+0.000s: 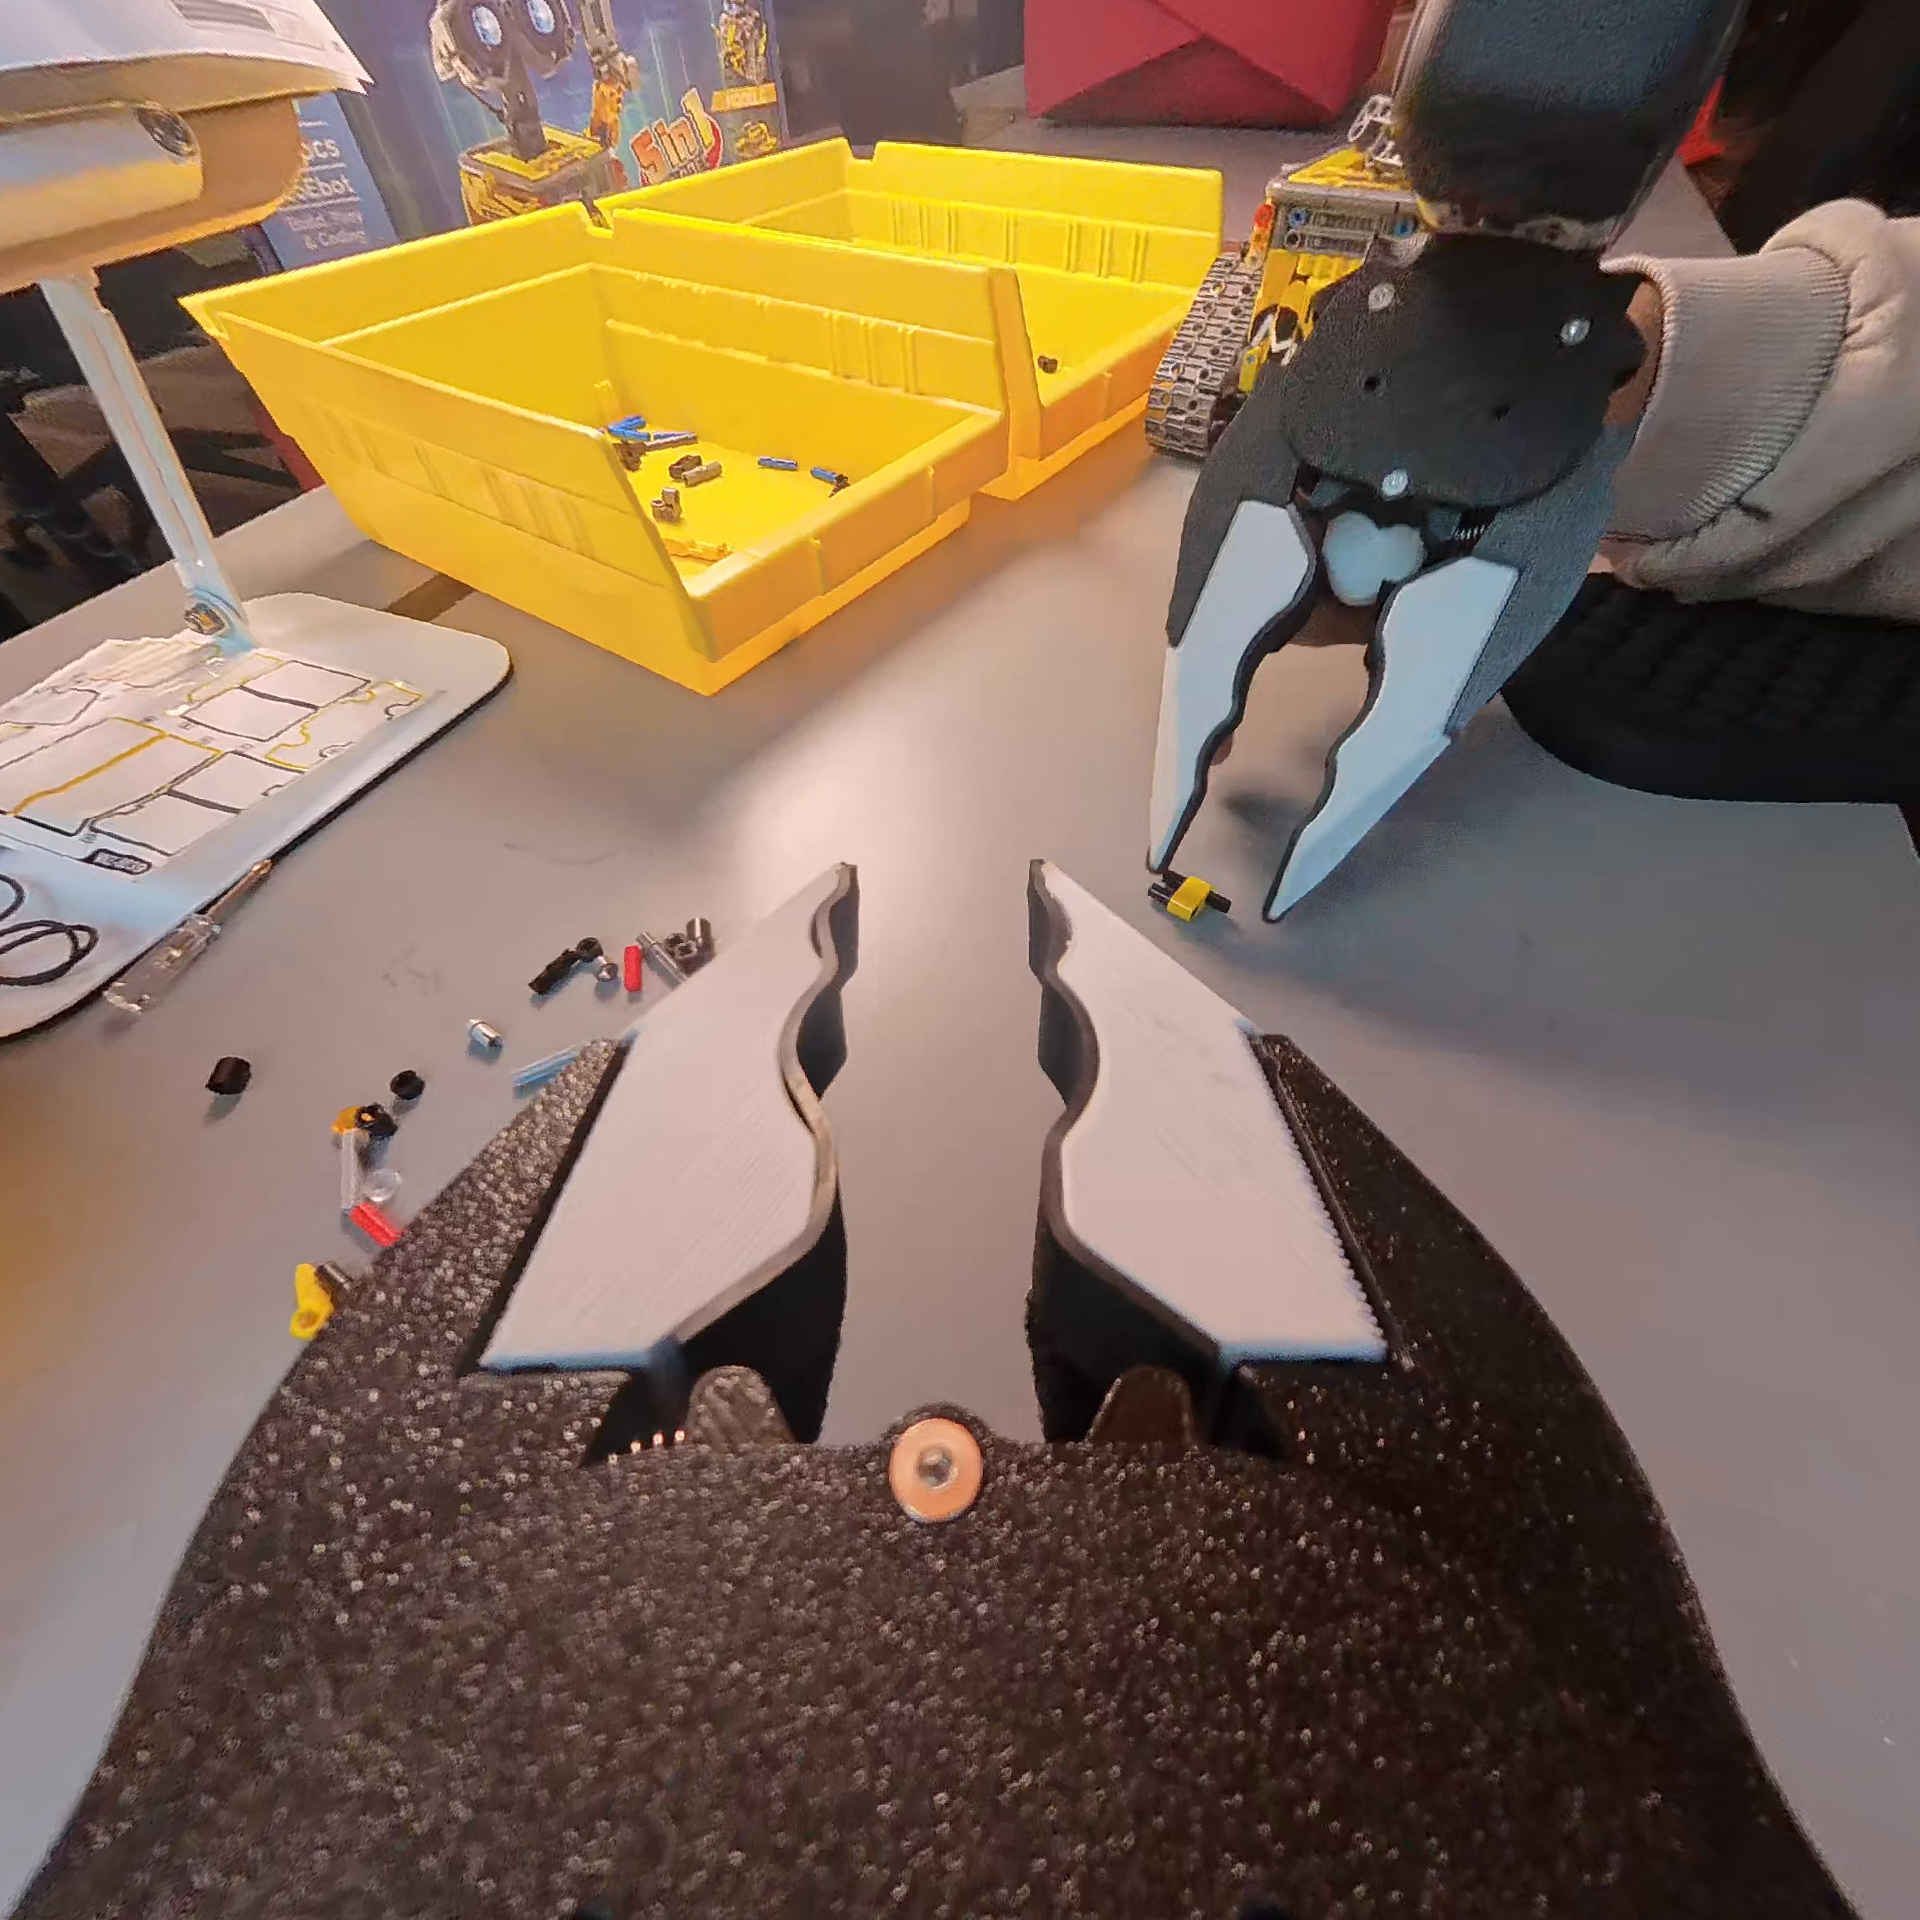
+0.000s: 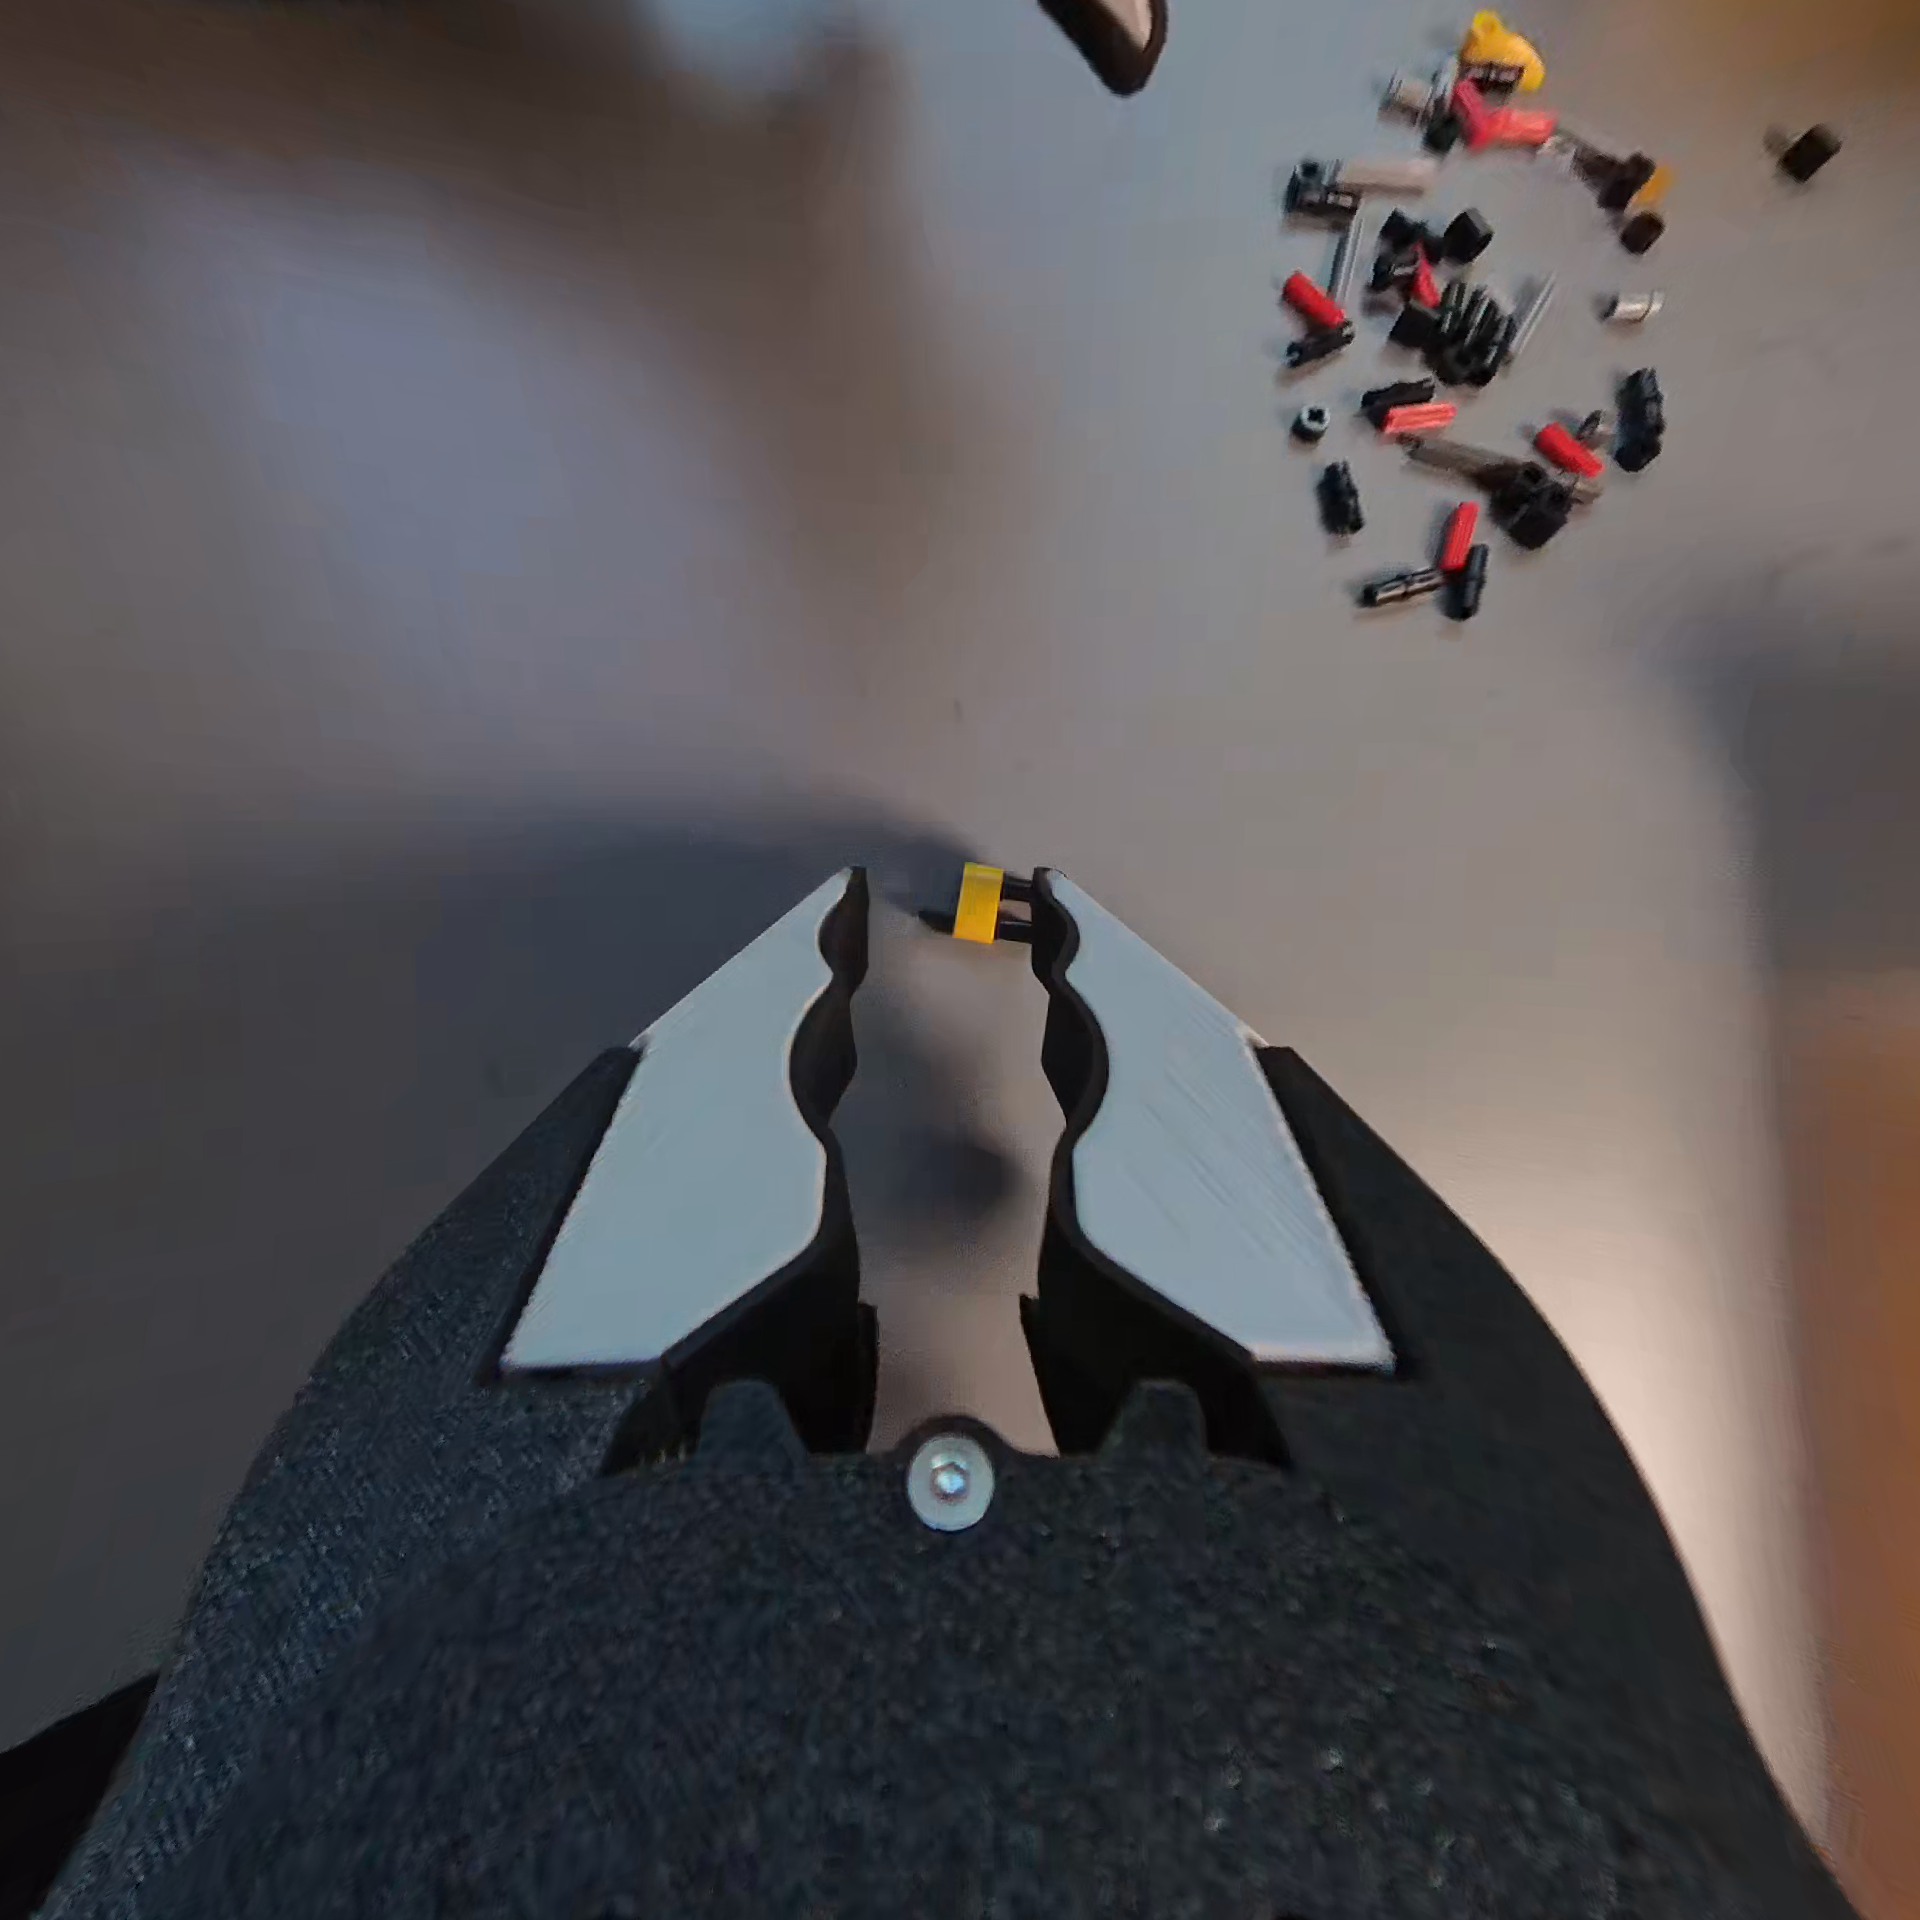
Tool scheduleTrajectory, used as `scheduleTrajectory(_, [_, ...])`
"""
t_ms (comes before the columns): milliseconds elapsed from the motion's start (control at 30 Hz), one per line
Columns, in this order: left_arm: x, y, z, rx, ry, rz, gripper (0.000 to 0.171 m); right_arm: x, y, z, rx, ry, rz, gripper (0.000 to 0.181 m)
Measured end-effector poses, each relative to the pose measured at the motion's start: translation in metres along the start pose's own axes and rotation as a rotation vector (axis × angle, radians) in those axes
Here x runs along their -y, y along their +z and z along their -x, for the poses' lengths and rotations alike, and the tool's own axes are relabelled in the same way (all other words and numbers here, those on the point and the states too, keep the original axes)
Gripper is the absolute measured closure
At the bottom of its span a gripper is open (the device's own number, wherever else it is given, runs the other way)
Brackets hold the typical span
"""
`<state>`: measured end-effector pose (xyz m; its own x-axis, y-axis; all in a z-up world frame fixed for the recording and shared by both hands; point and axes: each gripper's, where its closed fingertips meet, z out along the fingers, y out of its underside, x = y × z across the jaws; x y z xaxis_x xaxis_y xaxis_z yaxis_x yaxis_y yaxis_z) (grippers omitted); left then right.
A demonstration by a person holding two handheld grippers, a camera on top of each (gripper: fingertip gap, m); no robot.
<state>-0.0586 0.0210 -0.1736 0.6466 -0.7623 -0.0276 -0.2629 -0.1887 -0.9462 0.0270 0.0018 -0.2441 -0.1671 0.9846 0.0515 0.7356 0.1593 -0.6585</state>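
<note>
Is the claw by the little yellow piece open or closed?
Open. The right hand-held gripper has a clear gap between its fingers, and the little yellow piece lies on the grey table at its tips, not pinched.

A hobby workbench: yellow parts bins [image 1: 623, 416], loose building-toy pieces [image 2: 1455, 312].

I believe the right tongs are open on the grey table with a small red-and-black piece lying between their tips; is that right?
Not quite: the piece is yellow and black, not red and black. The right wrist view shows it between the tips of the open right tongs on the grey table.
</note>
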Motion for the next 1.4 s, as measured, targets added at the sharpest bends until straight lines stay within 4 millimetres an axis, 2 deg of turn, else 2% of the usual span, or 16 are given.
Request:
scheduleTrajectory(33, [-0.003, 0.002, -0.002, -0.007, -0.006, 0.01, 0.139, -0.006, 0.007, -0.001, -0.018, -0.013, 0.039, 0.152])
scheduleTrajectory(67, [-0.005, 0.004, -0.004, -0.017, -0.013, 0.018, 0.14, -0.004, 0.008, 0.0, -0.006, -0.007, 0.026, 0.155])
scheduleTrajectory(133, [-0.007, 0.007, -0.011, -0.049, -0.029, 0.026, 0.14, -0.006, 0.009, 0.0, 0.007, -0.001, 0.049, 0.172])
scheduleTrajectory(167, [-0.007, 0.008, -0.015, -0.067, -0.041, 0.025, 0.14, -0.002, 0.009, -0.001, -0.002, -0.02, 0.025, 0.181])
scheduleTrajectory(267, [-0.004, 0.01, -0.024, -0.136, -0.13, 0.015, 0.14, 0.013, 0.009, -0.001, -0.04, -0.081, -0.075, 0.181])
scheduleTrajectory(300, [-0.005, 0.01, -0.022, -0.137, -0.155, 0.023, 0.141, 0.018, 0.008, 0.0, -0.043, -0.086, -0.102, 0.181])
scheduleTrajectory(400, [-0.019, 0.01, -0.004, -0.064, -0.169, 0.09, 0.142, 0.031, 0.005, -0.018, -0.152, -0.092, -0.163, 0.181])
scheduleTrajectory(500, [-0.038, 0.007, 0.021, 0.05, -0.176, 0.182, 0.142, 0.042, 0.01, -0.036, -0.199, -0.039, -0.185, 0.165])
scheduleTrajectory(667, [-0.061, 0.004, 0.044, 0.151, -0.133, 0.275, 0.142, 0.057, 0.016, -0.053, -0.257, -0.005, -0.235, 0.164])
scheduleTrajectory(767, [-0.066, 0.007, 0.047, 0.169, -0.097, 0.306, 0.142, 0.059, 0.024, -0.057, -0.241, 0.025, -0.239, 0.164])
scheduleTrajectory(900, [-0.069, 0.011, 0.05, 0.192, -0.045, 0.329, 0.143, 0.063, 0.044, -0.079, -0.242, 0.051, -0.179, 0.164])
scheduleTrajectory(1033, [-0.072, 0.006, 0.051, 0.215, -0.004, 0.342, 0.143, 0.072, 0.065, -0.097, -0.226, 0.031, -0.124, 0.166])
scheduleTrajectory(1133, [-0.07, 0.002, 0.052, 0.227, 0.01, 0.338, 0.144, 0.071, 0.077, -0.101, -0.2, -0.008, -0.07, 0.171])
scheduleTrajectory(1267, [-0.068, 0.001, 0.056, 0.228, 0.009, 0.331, 0.144, 0.071, 0.081, -0.105, -0.197, -0.049, -0.025, 0.18])
scheduleTrajectory(1400, [-0.068, -0.001, 0.058, 0.214, -0.024, 0.321, 0.144, 0.072, 0.08, -0.105, -0.182, -0.063, -0.016, 0.181])
